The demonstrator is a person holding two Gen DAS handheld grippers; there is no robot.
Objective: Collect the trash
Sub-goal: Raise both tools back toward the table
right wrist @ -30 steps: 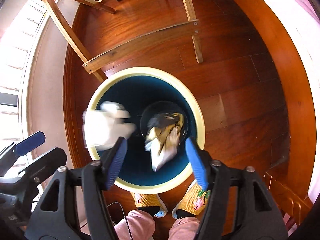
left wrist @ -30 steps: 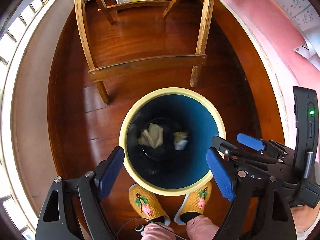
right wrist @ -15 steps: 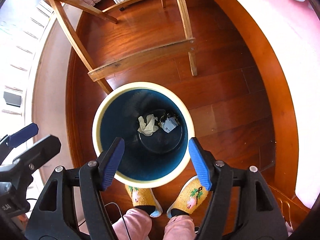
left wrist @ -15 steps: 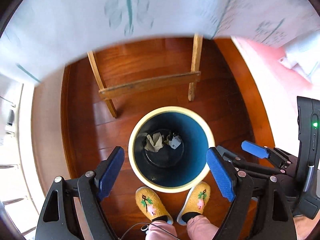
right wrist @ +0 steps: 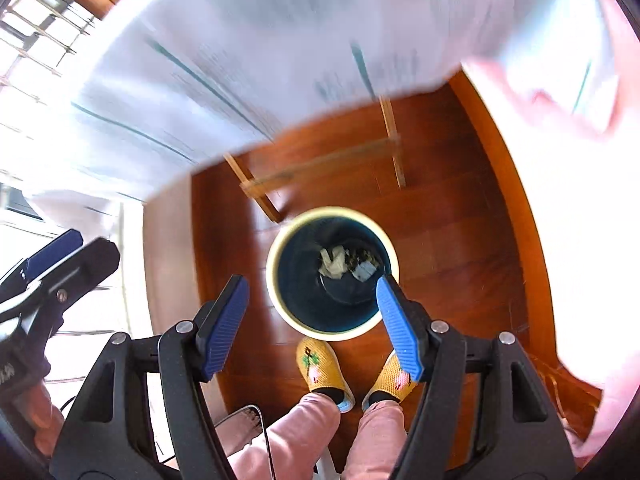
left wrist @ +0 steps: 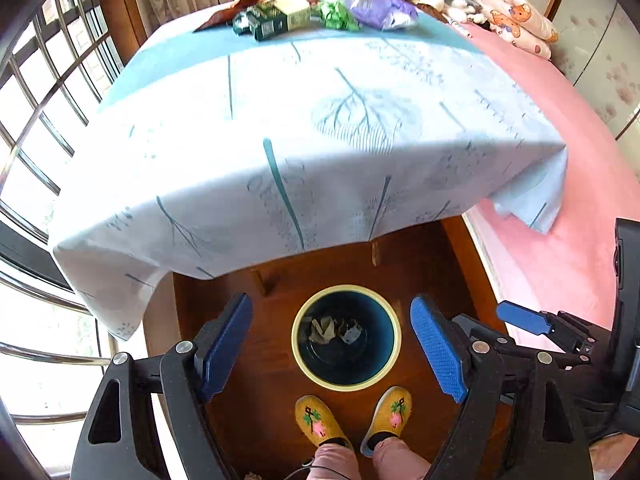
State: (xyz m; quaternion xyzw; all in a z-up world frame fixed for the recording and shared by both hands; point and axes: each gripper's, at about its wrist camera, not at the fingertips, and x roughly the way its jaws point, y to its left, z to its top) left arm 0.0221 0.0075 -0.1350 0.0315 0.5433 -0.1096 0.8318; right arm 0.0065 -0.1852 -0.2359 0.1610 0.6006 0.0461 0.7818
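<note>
The left hand-held gripper (left wrist: 332, 344) has its blue pads spread wide apart, with nothing between them. The right hand-held gripper (right wrist: 312, 312) is likewise spread apart and empty; its view is motion-blurred. Both are held high over the wooden floor (left wrist: 432, 256), aimed down at the trash bin (left wrist: 394, 350), a dark blue bin with a cream rim standing on the floor just in front of the person's yellow slippers (left wrist: 318, 420). Crumpled trash (left wrist: 324, 329) lies at the bottom of the bin. Beyond the bin stands the tabletop (left wrist: 280, 128), covered with a pale leaf-print cloth. More trash items (left wrist: 320, 14) sit at its far edge: a green box, green wrappers, a purple bag. A pink bed (left wrist: 580, 184) lies to the right
</note>
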